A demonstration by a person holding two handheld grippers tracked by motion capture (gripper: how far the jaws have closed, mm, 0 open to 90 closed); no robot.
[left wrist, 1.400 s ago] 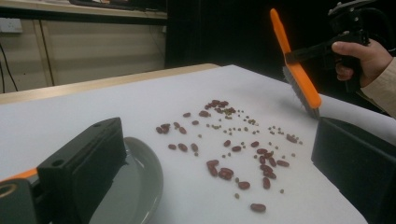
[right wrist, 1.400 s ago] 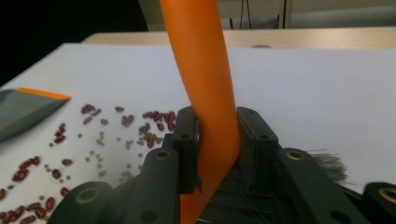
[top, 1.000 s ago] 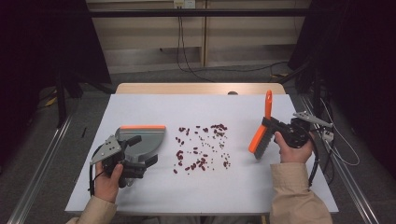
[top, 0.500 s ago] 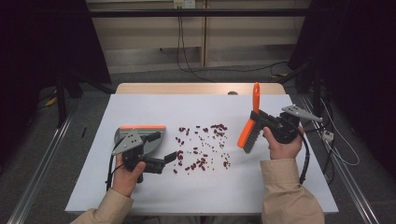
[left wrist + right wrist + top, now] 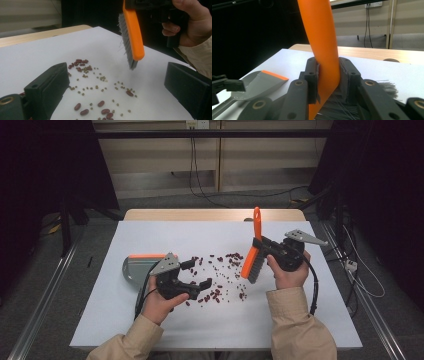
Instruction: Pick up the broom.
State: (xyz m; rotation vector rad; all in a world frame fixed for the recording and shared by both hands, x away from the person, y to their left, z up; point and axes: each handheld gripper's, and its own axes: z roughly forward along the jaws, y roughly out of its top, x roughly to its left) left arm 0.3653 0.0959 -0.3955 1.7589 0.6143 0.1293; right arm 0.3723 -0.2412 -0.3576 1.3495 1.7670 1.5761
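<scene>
Small dark red and green beans (image 5: 220, 272) lie scattered mid-table. A grey dustpan (image 5: 135, 269) with an orange edge rests flat to their left. My left gripper (image 5: 200, 273) hovers at the beans' left edge, just right of the dustpan, jaws wide open and holding nothing. In the left gripper view its jaws (image 5: 116, 67) frame the beans (image 5: 100, 82) with the brush (image 5: 131, 37) beyond. My right gripper (image 5: 260, 244) is shut on the orange handle of the brush (image 5: 252, 255), bristles down, above the beans' right side. The right gripper view shows the jaws (image 5: 328, 62) clamping the handle (image 5: 322, 37).
The white table (image 5: 300, 320) has bare room in front and on the right. A wooden strip (image 5: 210, 214) runs along its far edge. Cables trail over the floor beyond and at the right. The dustpan (image 5: 262, 81) shows low and left in the right gripper view.
My left gripper has moved right, away from the dustpan's handle side to the edge of the beans. The right gripper carried the brush leftward toward the beans.
</scene>
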